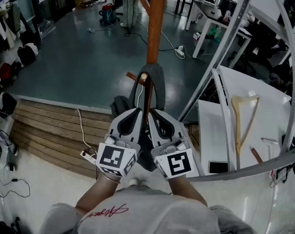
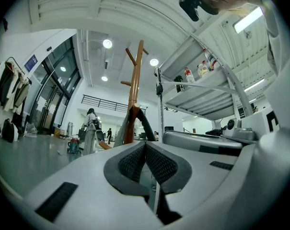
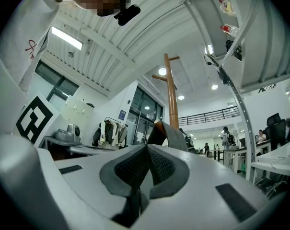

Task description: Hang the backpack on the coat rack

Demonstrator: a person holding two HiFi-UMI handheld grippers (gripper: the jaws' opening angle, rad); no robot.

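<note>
The wooden coat rack (image 1: 156,23) stands straight ahead, with a short peg (image 1: 143,76) on its near side. A grey backpack strap (image 1: 157,79) loops over that peg, and the dark backpack (image 1: 120,105) hangs low behind my grippers. My left gripper (image 1: 136,112) and right gripper (image 1: 155,113) sit side by side just below the peg, each shut on the strap. In the left gripper view the left gripper (image 2: 145,143) has its pads together, the strap (image 2: 145,124) running up to the rack (image 2: 135,80). In the right gripper view the right gripper (image 3: 146,146) is shut, with the strap (image 3: 176,137) over the peg.
A white table (image 1: 269,106) at the right carries a wooden hanger (image 1: 245,121) and a phone (image 1: 218,167). A slanting metal frame (image 1: 225,57) rises close on the right. Wooden steps (image 1: 49,128) and a power strip (image 1: 88,156) lie at the left. People stand far off.
</note>
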